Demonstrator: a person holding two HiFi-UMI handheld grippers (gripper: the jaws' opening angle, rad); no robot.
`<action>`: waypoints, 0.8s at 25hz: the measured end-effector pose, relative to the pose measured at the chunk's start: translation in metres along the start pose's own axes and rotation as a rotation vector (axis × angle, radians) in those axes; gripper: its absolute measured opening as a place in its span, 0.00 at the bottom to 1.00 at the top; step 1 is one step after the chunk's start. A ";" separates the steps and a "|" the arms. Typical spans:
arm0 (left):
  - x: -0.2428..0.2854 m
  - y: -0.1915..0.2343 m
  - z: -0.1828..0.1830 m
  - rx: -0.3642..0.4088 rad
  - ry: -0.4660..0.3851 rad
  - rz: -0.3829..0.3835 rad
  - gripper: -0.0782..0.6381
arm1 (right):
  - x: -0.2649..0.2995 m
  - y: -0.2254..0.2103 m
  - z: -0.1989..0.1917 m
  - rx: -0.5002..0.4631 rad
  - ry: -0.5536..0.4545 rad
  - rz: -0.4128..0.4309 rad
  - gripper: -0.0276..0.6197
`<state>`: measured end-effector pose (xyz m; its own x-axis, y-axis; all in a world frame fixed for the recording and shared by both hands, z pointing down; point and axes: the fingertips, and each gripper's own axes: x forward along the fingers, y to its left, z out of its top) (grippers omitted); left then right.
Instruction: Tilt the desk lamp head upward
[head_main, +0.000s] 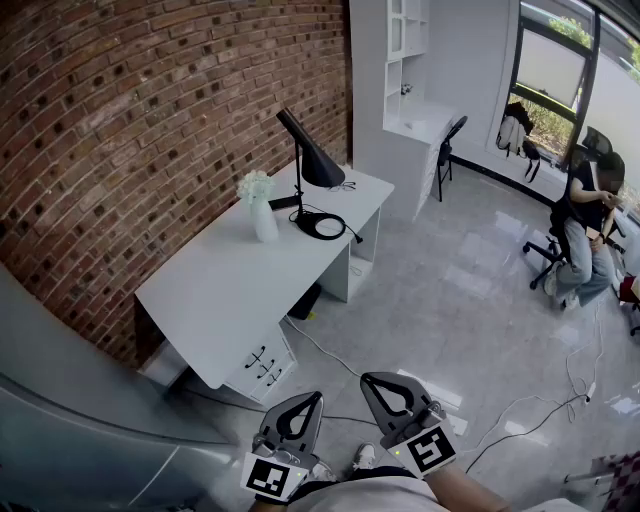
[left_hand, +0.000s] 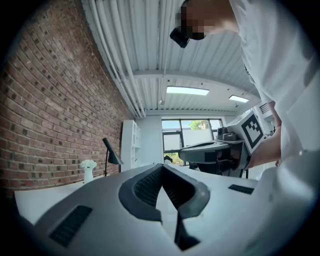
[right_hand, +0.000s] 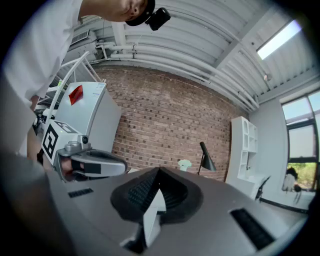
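Note:
The black desk lamp (head_main: 308, 158) stands at the far end of the white desk (head_main: 230, 290), its cone head angled downward over a round base (head_main: 321, 225). Both grippers hang low near my body, well short of the desk. My left gripper (head_main: 312, 402) is shut and holds nothing; my right gripper (head_main: 372, 384) is shut and empty too. In the left gripper view the lamp (left_hand: 112, 156) is small and distant beyond the closed left gripper (left_hand: 162, 168). In the right gripper view the lamp (right_hand: 206, 157) stands far past the closed right gripper (right_hand: 159, 173).
A white vase of flowers (head_main: 260, 207) stands on the desk beside the lamp. Drawers (head_main: 262, 365) sit under the desk's near end, against a brick wall (head_main: 120, 130). Cables (head_main: 520, 410) trail across the floor. A person sits on an office chair (head_main: 588, 230) at right.

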<state>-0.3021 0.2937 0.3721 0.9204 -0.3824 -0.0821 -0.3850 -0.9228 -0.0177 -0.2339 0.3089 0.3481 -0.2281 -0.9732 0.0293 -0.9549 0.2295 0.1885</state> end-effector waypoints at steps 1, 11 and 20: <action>0.000 -0.001 0.000 0.001 0.001 0.002 0.12 | 0.000 0.000 0.000 -0.005 -0.001 0.003 0.07; -0.001 0.000 -0.002 0.010 0.008 0.025 0.11 | 0.001 0.001 0.001 0.016 -0.013 0.020 0.07; 0.015 0.003 -0.016 -0.014 0.042 0.048 0.12 | -0.007 -0.031 -0.014 0.058 0.008 -0.023 0.07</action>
<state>-0.2887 0.2846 0.3867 0.9032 -0.4273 -0.0402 -0.4277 -0.9039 -0.0005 -0.2003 0.3080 0.3563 -0.2049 -0.9782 0.0337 -0.9693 0.2076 0.1321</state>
